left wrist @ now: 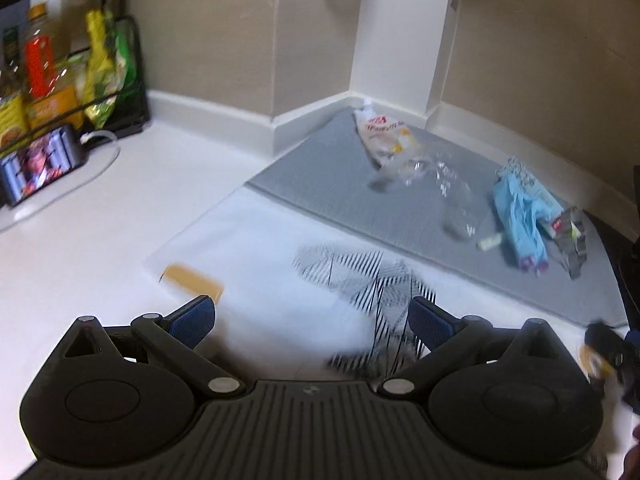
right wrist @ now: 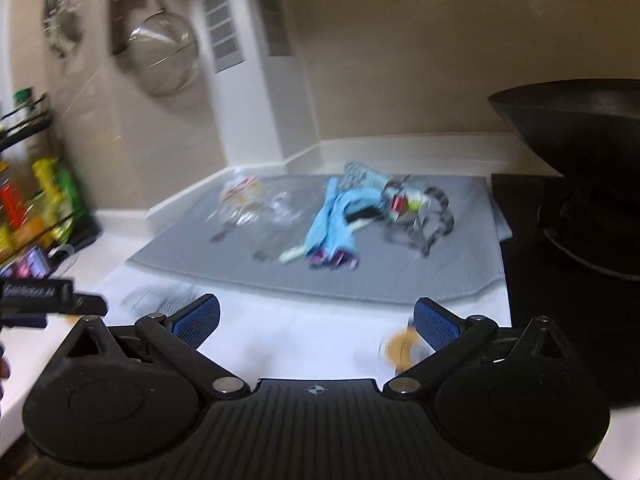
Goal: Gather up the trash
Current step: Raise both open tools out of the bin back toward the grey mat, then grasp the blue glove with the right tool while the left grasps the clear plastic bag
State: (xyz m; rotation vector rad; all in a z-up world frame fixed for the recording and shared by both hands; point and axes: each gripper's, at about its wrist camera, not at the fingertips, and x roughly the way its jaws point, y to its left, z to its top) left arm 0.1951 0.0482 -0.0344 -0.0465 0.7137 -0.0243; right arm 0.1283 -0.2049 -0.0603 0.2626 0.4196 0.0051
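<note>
Trash lies uncollected on the grey mat (left wrist: 320, 184), which serves here as the landmark: a printed white pouch (left wrist: 378, 132) sits at the mat's far edge near the wall corner, crumpled clear plastic (left wrist: 444, 184) lies toward the mat's middle, a blue glove (left wrist: 520, 216) with purple cuff ends lies to the right of that plastic, a small pale stick-like piece (left wrist: 490, 242) rests just beside the glove, and a dark crumpled wrapper (left wrist: 570, 236) sits at the mat's right end. In front of the mat, on the white worktop (left wrist: 120, 208), a flat white plastic bag (left wrist: 260, 240) with a striped black print is spread out, apparently the place meant for the trash, though blur makes that uncertain. The left gripper (left wrist: 312, 316) hovers over this bag with its fingers spread apart and nothing between them; the right gripper (right wrist: 316, 320) hangs on the near side of the mat, likewise with fingers parted and empty. Judging by this, the task is at its very start: no piece has been lifted, nothing visibly sits in the bag, and all five items remain to be gathered. To the mat's right a black wok (right wrist: 580, 128) stands on the stove, apart from the trash.
</note>
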